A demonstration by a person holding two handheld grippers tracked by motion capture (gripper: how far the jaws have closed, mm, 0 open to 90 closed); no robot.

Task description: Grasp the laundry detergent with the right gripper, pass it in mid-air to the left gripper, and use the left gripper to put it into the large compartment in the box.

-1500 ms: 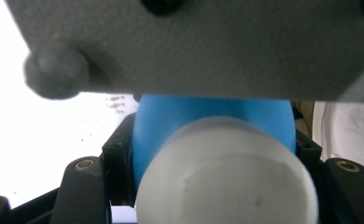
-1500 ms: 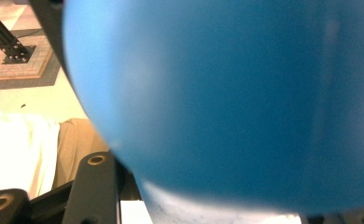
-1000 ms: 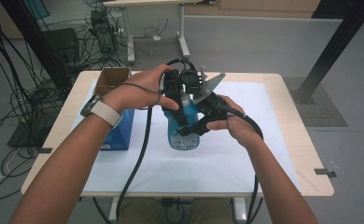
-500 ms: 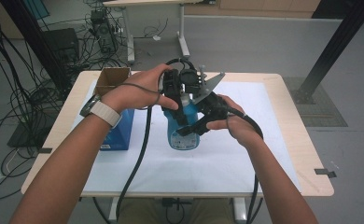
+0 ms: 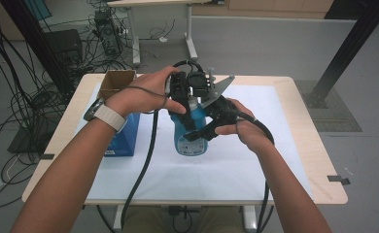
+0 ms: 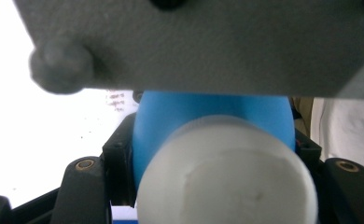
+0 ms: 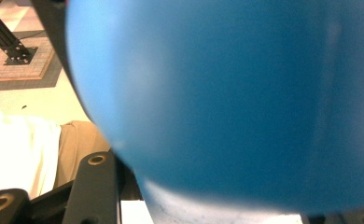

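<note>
A blue bottle point(image 5: 190, 141) with a white label stands upright in the middle of the white mat point(image 5: 284, 145). My left gripper point(image 5: 187, 110) comes from the left and is shut around its top. In the left gripper view the white cap point(image 6: 227, 177) sits between the black jaws of the left gripper point(image 6: 213, 158), with the blue shoulder point(image 6: 208, 116) beyond it. My right gripper point(image 5: 198, 135) comes from the right and is shut on the bottle's body. That blue body point(image 7: 236, 93) looms close in the right gripper view. The right gripper's grey plate point(image 6: 194, 42) hangs over the left gripper's camera.
A blue box point(image 5: 124, 136) and an open cardboard box point(image 5: 115, 82) stand at the table's left side. Thick black cables point(image 5: 144, 160) trail from both grippers toward the near edge. Beyond the table lie a second desk point(image 5: 153, 5), floor cables and a black post point(image 5: 353, 43).
</note>
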